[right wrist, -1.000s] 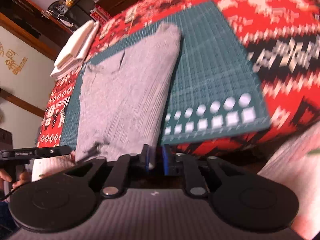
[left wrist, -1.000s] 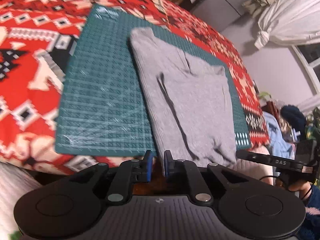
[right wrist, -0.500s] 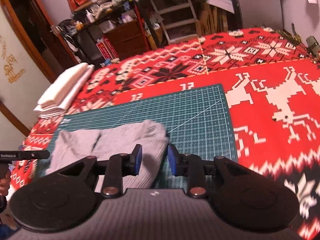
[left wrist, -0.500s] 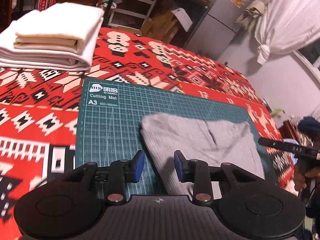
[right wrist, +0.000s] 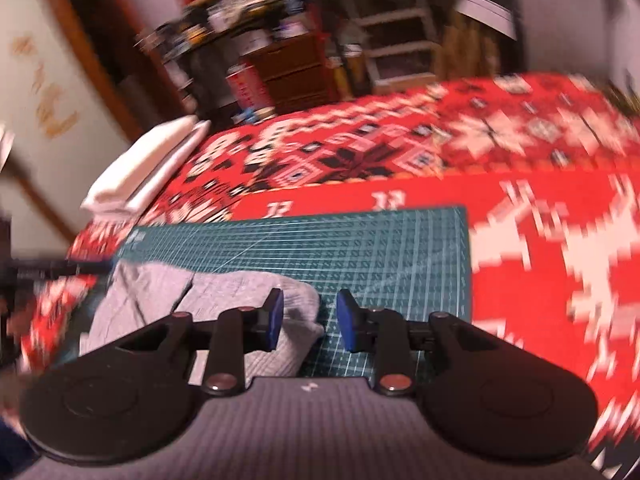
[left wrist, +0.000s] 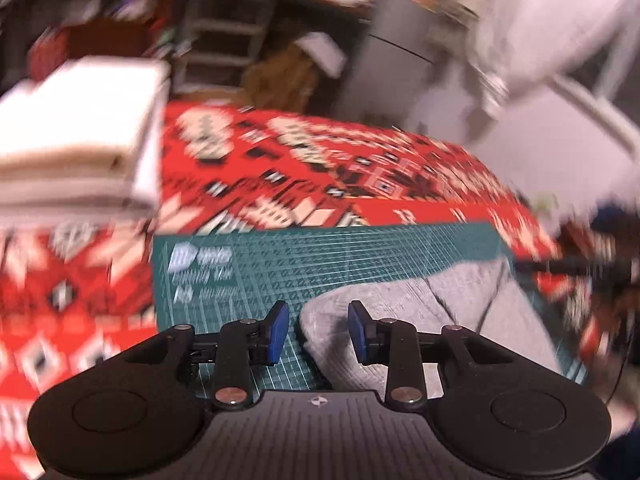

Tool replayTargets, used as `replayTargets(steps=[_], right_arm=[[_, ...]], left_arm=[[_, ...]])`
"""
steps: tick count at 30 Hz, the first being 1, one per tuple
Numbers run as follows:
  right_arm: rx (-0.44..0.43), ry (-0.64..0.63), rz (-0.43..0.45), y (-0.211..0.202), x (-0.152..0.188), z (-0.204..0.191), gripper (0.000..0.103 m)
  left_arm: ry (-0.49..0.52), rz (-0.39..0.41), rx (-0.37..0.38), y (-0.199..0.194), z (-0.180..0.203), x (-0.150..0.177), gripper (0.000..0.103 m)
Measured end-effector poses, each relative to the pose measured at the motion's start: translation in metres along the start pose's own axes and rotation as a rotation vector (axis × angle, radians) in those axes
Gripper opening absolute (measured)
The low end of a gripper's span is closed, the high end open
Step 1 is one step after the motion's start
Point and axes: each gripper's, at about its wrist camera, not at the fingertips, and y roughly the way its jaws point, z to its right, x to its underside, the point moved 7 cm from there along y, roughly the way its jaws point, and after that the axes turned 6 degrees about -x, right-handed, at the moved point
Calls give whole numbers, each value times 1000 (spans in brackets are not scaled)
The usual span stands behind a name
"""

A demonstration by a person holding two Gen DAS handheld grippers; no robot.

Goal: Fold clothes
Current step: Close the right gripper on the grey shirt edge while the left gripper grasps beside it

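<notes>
Left gripper [left wrist: 318,332] low centre of the left wrist frame, jaws spread wide, blue pads [left wrist: 278,330] apart, nothing between them. It points level across the bed, tilted slightly down. Frame is motion-blurred.

Grey garment [left wrist: 448,320] lies folded on the green cutting mat [left wrist: 360,256], lower right of centre; its rounded near-left corner sits in the gap between the pads, closer to the right pad. Contact cannot be told.

Right gripper [right wrist: 310,326] low centre of the right wrist frame, also wide open, empty, aimed level over the mat [right wrist: 360,248]. Here the garment [right wrist: 168,300] is lower left; its right end bulges just past the left blue pad [right wrist: 274,322] into the gap, right pad over bare mat.

Mat rests on a red patterned blanket [right wrist: 520,184]. Stack of folded white cloth [left wrist: 80,136] upper left in the left wrist frame, at the blanket's far left edge. Other gripper's dark bar shows at the frame edge in both views, blurred.
</notes>
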Motion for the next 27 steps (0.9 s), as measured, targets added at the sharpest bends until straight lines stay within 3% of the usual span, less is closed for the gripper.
replayTargets(steps=[4,7,8,11,15,27], right_arm=[[6,-212,-86,13,-7,-16,32],[12,-295,-129,24,-8,-22,30],[10,-305,-138,25,-7,-23,24],[0,-312,-150,28,-5,-24,10],[16,-314,-129,18,-1,-30,7],[24,-295,15,-51,7,-78,6]], left_arm=[[155,4,30,6,10,-10,32],[235,-11,60,16,16,-10,32],[266,-22,61,19,19,-8,32],[331,-50,77,25,26,-1,14],[352,-29,83,20,31,2,7],[388,124,102,-59,64,8,6]])
